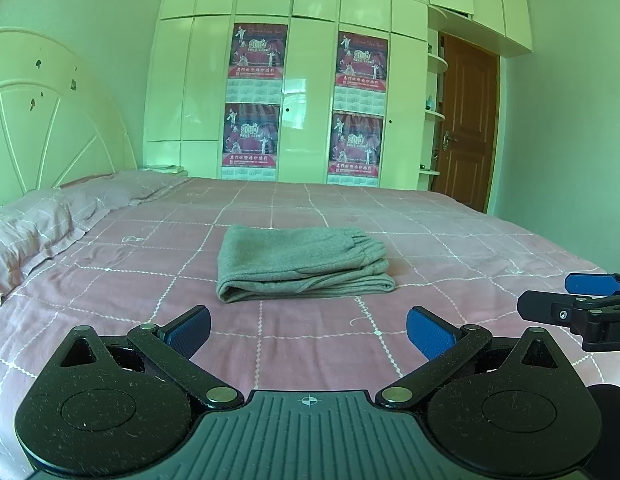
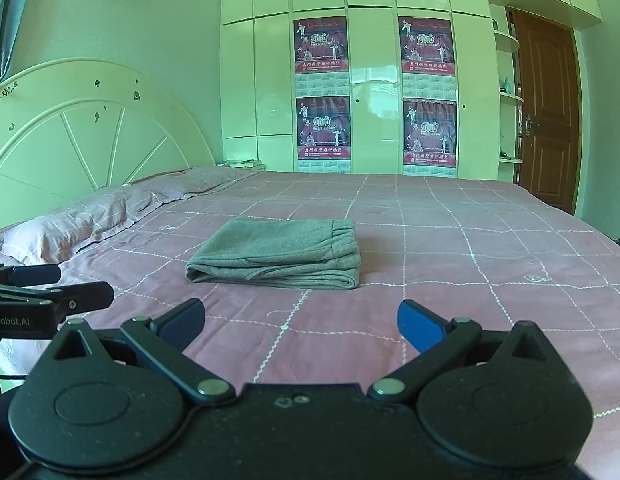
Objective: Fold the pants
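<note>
Grey pants [image 1: 302, 262] lie folded into a compact rectangle in the middle of the pink checked bed [image 1: 110, 280], elastic waistband at the right end. They also show in the right wrist view [image 2: 278, 254]. My left gripper [image 1: 308, 332] is open and empty, held above the bed short of the pants. My right gripper [image 2: 302, 322] is open and empty too, beside the left one. The right gripper shows at the right edge of the left wrist view [image 1: 565, 296], and the left gripper at the left edge of the right wrist view [image 2: 62, 284].
Pink pillows [image 1: 34, 228] lie along the cream headboard [image 1: 50, 120] at the left. A white wardrobe [image 1: 310, 100] with red posters stands behind the bed, and a brown door [image 1: 465, 120] at the back right. The bed sheet [image 2: 469, 260] spreads wide around the pants.
</note>
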The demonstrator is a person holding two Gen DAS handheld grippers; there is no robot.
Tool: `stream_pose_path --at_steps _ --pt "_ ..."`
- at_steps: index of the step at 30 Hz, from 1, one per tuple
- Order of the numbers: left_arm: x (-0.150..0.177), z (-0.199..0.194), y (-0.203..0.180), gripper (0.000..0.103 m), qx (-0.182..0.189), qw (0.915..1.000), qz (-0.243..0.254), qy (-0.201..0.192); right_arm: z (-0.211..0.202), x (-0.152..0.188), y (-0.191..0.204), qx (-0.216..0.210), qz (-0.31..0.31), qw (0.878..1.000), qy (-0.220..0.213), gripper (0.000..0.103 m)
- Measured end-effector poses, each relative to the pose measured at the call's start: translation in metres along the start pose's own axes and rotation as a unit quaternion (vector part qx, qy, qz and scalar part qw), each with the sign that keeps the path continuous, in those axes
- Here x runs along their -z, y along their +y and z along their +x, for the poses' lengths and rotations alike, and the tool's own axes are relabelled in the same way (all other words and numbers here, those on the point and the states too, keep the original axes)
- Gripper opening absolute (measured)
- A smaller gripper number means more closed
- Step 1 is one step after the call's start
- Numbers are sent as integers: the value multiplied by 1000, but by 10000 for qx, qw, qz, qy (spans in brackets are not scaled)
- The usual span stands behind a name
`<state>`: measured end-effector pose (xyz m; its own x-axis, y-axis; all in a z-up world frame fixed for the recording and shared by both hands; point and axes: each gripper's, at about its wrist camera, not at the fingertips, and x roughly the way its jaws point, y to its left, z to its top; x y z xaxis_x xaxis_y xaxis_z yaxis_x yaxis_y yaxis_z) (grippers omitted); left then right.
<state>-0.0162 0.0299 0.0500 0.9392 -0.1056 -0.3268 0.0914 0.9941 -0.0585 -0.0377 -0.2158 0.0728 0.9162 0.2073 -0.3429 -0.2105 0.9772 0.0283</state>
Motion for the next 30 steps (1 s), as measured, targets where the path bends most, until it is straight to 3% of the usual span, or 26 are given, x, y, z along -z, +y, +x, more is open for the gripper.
stream_pose_path --at_steps 30 --pt "0 -1 0 103 29 10000 12 -16 0 0 -1 -8 -3 10000 9 97"
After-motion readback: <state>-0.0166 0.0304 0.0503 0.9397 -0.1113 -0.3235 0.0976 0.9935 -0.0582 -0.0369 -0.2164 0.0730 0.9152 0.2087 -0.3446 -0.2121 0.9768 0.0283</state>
